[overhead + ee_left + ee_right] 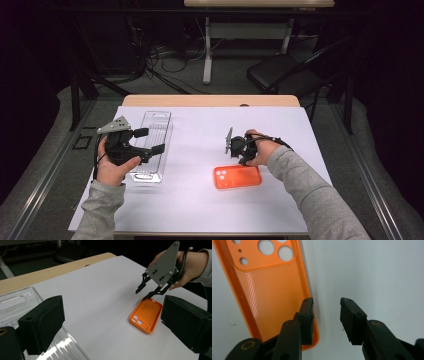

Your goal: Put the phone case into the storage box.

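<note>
The orange phone case (pixel 238 176) was laid flat on the white sheet (pixel 200 200) covering the table (pixel 210 100), open side up, so the textured inside and the camera cutouts could be seen. In the high view its long axis was run pretty much side to side across the table. The camera cutouts were at the end nearer the clear plastic tray (pixel 152 145), so that end was pointed toward the tray and the plain end away from it.

The right hand-held gripper (pixel 240 150) was held just at the far long edge of the case, by the plain end. Its jaws were spread apart with nothing between them. In the right gripper view (pixel 326 315) one jaw was seen over the case's inner rim and the other over bare sheet just beside the case; whether the rim was actually touched couldn't be told.

The left hand-held gripper (pixel 149 141) was held over the tray, well apart from the case, jaws also spread wide and nothing gripped. The tray's long axis was run front to back, roughly crosswise to the case.
</note>
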